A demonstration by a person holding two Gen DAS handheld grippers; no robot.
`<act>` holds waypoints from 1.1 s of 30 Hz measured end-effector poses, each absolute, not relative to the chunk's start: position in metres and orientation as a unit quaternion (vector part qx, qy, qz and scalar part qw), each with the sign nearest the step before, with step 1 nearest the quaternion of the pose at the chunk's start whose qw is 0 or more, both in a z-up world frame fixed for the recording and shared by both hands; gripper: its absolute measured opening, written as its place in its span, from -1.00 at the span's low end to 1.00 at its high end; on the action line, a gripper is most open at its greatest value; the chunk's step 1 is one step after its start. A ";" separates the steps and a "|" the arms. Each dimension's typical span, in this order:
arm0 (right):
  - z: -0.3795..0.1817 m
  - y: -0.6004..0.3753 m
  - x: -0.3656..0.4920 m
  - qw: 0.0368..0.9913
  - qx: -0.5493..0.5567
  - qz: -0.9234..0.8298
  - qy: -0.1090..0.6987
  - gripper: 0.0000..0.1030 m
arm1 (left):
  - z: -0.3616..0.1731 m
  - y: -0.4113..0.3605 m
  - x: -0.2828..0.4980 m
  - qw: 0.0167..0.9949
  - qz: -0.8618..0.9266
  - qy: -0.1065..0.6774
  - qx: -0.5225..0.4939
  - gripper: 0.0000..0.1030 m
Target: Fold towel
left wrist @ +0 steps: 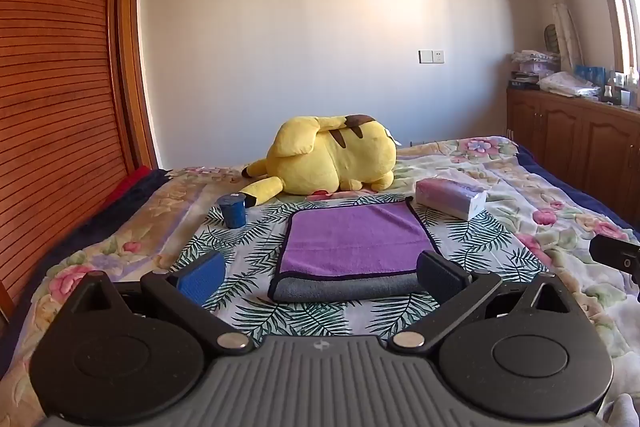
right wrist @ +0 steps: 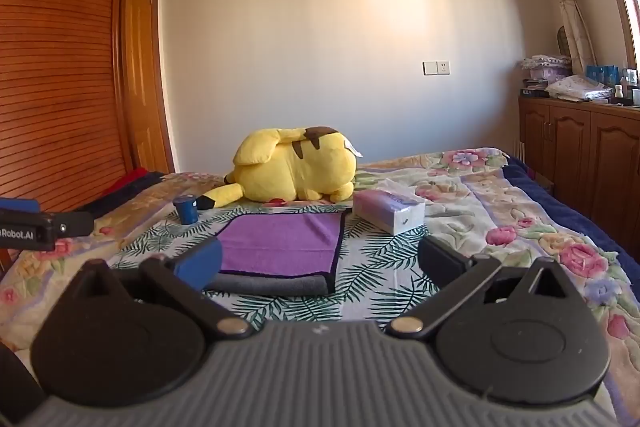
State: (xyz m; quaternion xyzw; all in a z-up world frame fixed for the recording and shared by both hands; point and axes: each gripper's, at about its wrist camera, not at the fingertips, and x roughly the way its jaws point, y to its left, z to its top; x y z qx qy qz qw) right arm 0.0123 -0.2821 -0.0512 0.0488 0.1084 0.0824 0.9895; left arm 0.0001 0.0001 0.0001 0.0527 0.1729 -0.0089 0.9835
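1. Towel (left wrist: pixel 354 241): folded, purple face up, grey layer at near edge, flat on leaf-print cloth (left wrist: pixel 224 239) on bed (left wrist: pixel 520 187).
2. Left gripper (left wrist: pixel 320 273): jaws spread, empty, short of towel.
3. Right gripper (right wrist: pixel 320 263): jaws spread, empty.

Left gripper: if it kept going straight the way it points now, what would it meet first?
Most likely the towel. The left gripper, jaws open, points at its near folded edge, where the grey underside shows. The yellow plush toy lies farther along that line. Height above the bed is unclear.
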 end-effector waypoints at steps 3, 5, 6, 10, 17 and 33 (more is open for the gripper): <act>-0.051 -0.282 0.012 0.989 0.051 0.082 0.110 1.00 | 0.000 0.000 0.000 0.984 -0.008 0.171 0.054 0.69; -0.051 -0.282 0.012 0.989 0.051 0.082 0.110 1.00 | 0.000 0.002 0.001 0.984 -0.008 0.171 0.051 0.69; -0.051 -0.282 0.012 0.989 0.051 0.083 0.110 1.00 | 0.000 0.003 0.002 0.984 -0.009 0.171 0.050 0.69; -0.051 -0.282 0.011 0.989 0.051 0.082 0.109 1.00 | 0.005 0.006 0.004 0.984 -0.009 0.171 0.049 0.69; -0.051 -0.284 0.012 0.989 0.051 0.082 0.108 1.00 | 0.004 0.001 0.000 0.985 -0.007 0.164 0.057 0.69; -0.053 -0.288 0.013 0.990 0.051 0.078 0.108 1.00 | 0.005 -0.001 0.002 0.985 -0.006 0.161 0.064 0.69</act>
